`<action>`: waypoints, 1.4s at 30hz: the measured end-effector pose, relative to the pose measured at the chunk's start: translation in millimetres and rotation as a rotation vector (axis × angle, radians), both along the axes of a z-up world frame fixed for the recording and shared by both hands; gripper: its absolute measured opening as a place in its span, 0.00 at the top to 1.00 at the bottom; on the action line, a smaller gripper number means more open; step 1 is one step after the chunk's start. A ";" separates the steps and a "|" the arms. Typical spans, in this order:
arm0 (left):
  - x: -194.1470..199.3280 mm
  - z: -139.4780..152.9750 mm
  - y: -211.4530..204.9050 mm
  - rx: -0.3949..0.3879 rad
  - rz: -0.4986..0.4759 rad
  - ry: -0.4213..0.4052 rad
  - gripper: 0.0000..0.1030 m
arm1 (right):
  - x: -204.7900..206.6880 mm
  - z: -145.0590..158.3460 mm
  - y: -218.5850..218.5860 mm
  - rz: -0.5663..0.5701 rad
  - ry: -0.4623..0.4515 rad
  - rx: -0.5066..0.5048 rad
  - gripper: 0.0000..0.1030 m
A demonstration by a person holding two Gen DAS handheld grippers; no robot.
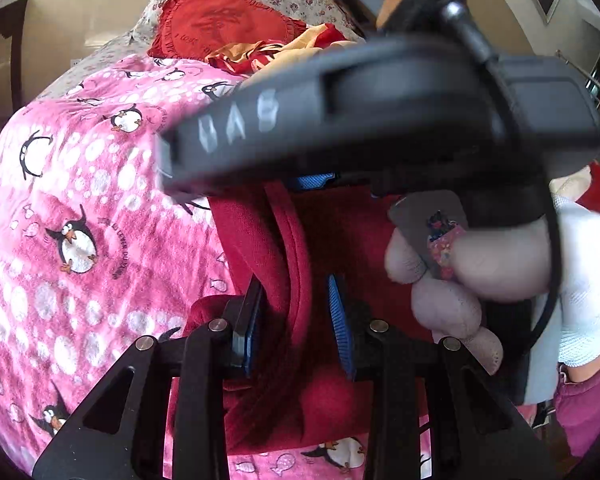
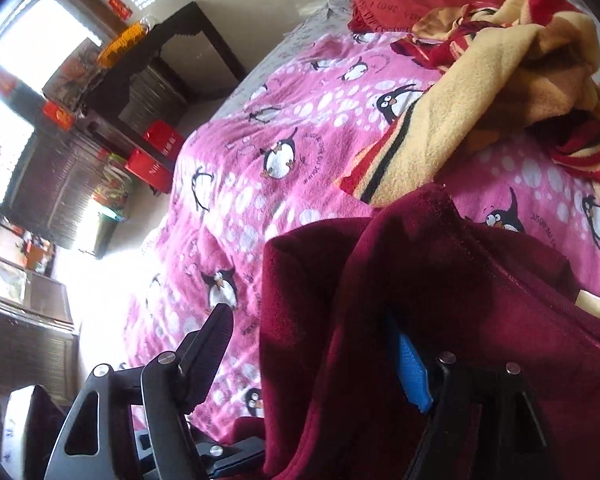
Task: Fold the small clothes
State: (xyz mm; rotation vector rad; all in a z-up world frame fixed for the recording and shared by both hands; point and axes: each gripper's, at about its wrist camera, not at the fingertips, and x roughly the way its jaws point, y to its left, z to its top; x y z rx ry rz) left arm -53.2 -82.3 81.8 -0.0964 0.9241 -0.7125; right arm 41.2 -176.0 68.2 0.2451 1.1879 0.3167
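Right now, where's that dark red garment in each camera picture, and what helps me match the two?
Left wrist: the garment fills the lower centre, a seamed fold running between the left gripper fingers.
Right wrist: the garment covers the lower right, draped over the right gripper's blue pad.
Shared landmark: the penguin blanket beneath it.

Close wrist views over shared bedspread [image 1: 80, 200]
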 end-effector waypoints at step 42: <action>-80.0 53.4 -63.7 -0.011 -0.287 -0.079 0.81 | -130.0 58.8 -131.4 -0.249 -0.306 0.059 0.85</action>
